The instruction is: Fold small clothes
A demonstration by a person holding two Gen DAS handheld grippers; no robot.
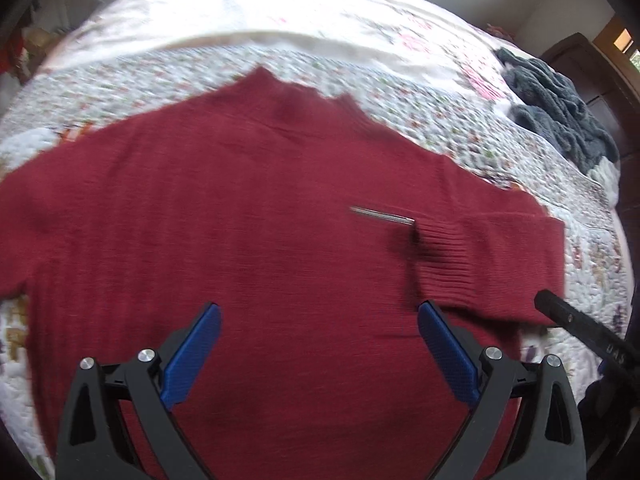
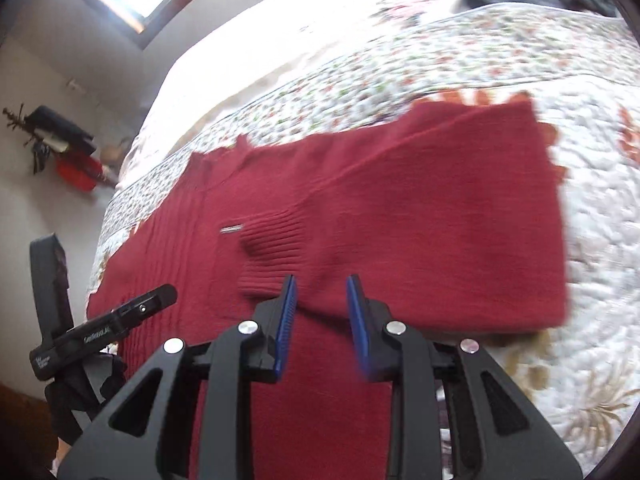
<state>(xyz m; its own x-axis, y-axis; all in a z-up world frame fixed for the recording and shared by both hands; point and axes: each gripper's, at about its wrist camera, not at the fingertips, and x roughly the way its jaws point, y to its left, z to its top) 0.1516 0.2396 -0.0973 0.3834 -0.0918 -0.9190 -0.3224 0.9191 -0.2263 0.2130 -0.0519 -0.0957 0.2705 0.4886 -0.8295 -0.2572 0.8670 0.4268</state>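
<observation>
both claws, left gripper (image 1: 319, 316) and right gripper (image 2: 322, 290), gape, holding nothing; the folded sleeve (image 2: 420, 208) on the red sweater (image 1: 240, 208) could slip open if bumped.

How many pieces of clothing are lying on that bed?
2. A red sweater is spread flat on the quilt just ahead of both grippers, and a dark grey garment is heaped near the bed's far right edge. That heap might hold more than one piece.

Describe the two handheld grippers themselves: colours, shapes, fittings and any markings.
Both match. The left gripper and the right gripper have black plastic frames with triangular cut-outs, silver round bolt heads at the pivots, and flat blue textured fingers. White lettering, too blurred to read, marks a black bar on each tool's side. No cables or sleeves show.
</observation>
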